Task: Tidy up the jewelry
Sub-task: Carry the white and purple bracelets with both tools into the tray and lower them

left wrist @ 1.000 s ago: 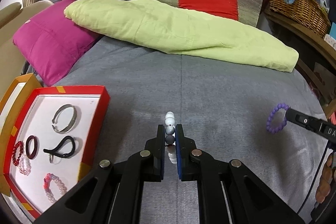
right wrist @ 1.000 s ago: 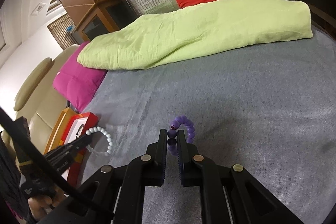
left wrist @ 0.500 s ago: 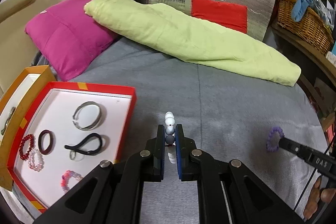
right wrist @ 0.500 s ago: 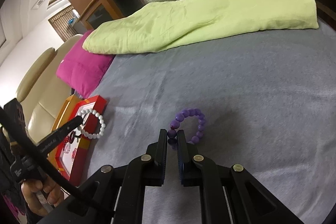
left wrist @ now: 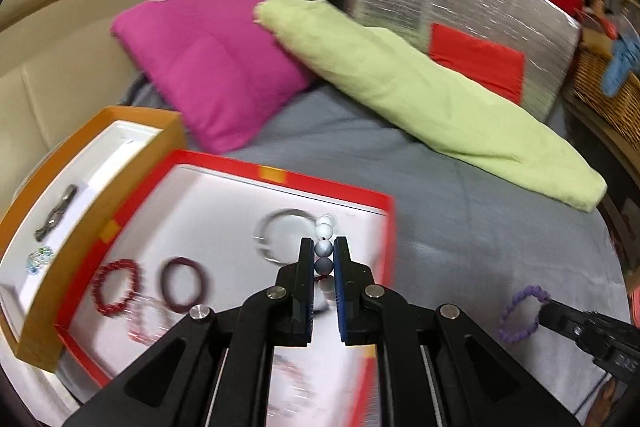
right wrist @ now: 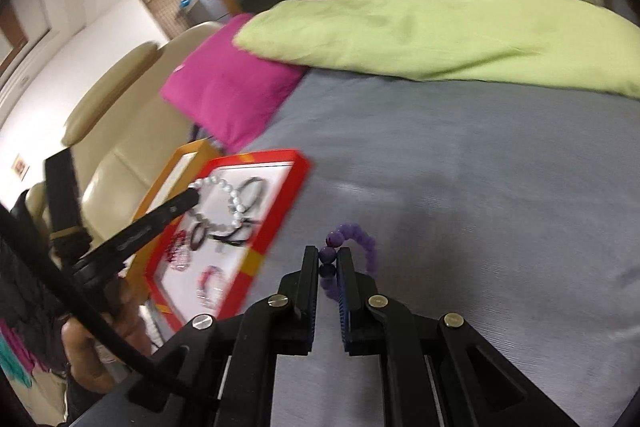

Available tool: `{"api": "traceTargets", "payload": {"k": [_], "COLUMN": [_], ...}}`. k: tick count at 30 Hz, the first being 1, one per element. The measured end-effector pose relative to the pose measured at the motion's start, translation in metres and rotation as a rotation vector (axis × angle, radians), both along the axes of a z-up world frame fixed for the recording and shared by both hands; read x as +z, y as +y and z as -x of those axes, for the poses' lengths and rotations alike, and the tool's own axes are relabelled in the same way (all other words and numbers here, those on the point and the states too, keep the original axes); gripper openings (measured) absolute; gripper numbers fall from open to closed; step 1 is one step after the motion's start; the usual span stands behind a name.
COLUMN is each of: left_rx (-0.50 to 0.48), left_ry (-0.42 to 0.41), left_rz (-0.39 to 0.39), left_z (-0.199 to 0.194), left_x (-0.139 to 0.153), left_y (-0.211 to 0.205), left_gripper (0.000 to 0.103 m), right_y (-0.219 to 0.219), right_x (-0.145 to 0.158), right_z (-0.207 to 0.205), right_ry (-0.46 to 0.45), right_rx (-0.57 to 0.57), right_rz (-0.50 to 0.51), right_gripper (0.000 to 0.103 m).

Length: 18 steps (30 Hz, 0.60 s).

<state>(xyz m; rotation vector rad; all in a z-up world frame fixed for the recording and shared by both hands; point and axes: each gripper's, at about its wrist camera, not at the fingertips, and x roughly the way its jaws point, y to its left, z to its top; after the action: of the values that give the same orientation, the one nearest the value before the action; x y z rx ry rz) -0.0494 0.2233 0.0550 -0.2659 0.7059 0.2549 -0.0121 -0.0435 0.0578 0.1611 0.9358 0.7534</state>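
Left claw (left wrist: 323, 259) pinching white bead bracelet (left wrist: 324, 241) over red tray (left wrist: 280, 174) — contents blurred.

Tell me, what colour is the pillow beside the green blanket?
Magenta pink pillow, clearest in the left wrist view.

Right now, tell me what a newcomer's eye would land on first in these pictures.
First, the left gripper shut on a white bead bracelet, held over the red tray at the left edge of the grey bed, where other bracelets lie. Next, the right gripper shut on a purple bead bracelet above the bed. Behind lie a pink pillow and a lime-green blanket.
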Motion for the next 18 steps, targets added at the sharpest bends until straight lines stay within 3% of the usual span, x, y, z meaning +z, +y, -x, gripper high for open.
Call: {"api": "traceTargets", "payload": {"k": [7,11,18], "left_rx": [0.083,0.117,0.142], "left_ry": [0.015,0.035,0.057], "left_rz": [0.064,0.101,0.124], "left_z": [-0.002,-0.003,-0.008], "left_x": [-0.008,-0.018,-0.028], "left_y": [0.06,0.079,0.093], "left_gripper": [0.009,0.009,0.009], "right_y": [0.082,0.129,0.165], "right_x": [0.019,0.011,-0.013], "right_z": [0.009,0.006,-0.016], "right_ry": [-0.021,-0.003,0.039], "right_rx": [0.134,0.189,0.195], "right_rz": [-0.016,-0.013,0.01], "right_gripper": [0.01,0.01,0.01]}}
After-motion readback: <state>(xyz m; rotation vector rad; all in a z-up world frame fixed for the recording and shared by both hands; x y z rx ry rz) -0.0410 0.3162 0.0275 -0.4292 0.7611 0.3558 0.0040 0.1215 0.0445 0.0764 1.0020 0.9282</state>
